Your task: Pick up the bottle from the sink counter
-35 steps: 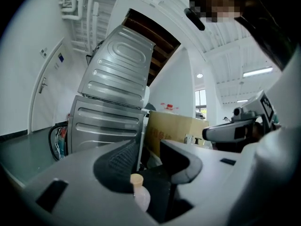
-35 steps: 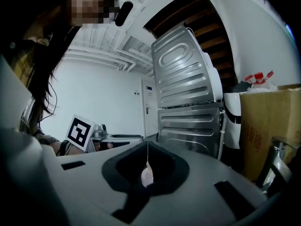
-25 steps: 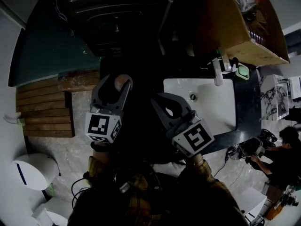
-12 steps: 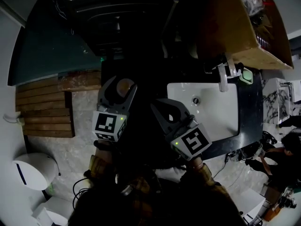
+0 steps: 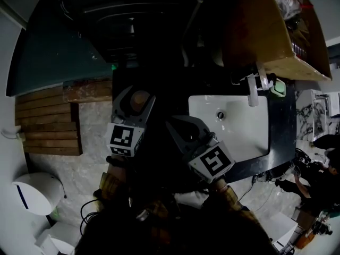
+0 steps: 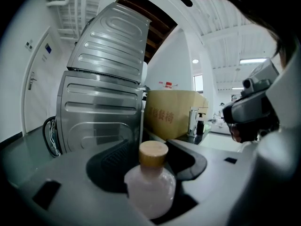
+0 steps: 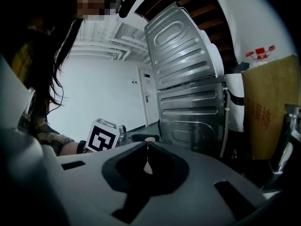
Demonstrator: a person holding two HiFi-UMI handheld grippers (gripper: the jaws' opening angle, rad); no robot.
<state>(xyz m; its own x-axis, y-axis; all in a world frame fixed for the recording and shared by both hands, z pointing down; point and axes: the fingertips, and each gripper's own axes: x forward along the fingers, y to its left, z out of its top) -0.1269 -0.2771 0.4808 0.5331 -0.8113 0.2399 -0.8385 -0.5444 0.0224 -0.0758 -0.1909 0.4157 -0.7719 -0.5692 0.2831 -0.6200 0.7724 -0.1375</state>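
A small pale pink bottle (image 6: 150, 185) with a round wooden cap (image 6: 153, 153) stands upright between the dark jaws of my left gripper (image 6: 153, 161), which is shut on it. In the head view the cap (image 5: 140, 98) shows between the left gripper's (image 5: 134, 102) fingers, held in the air left of the sink counter (image 5: 281, 129). My right gripper (image 5: 183, 127) hangs just to its right. In the right gripper view, that gripper (image 7: 147, 150) has its jaws together with only a thin slit between them and nothing in it.
A white sink basin (image 5: 255, 137) with a tap (image 5: 249, 92) and a green soap dish (image 5: 277, 87) sits at the right. A cardboard box (image 5: 255, 31) is behind it. A ribbed metal appliance (image 6: 103, 102) stands ahead. Wooden slats (image 5: 48, 121) and a white bin (image 5: 34, 193) lie at the left.
Both grippers have drifted slightly rightward in the head view while that view itself shifted. The bottle has stayed between the left jaws, and the right jaws have stayed together.
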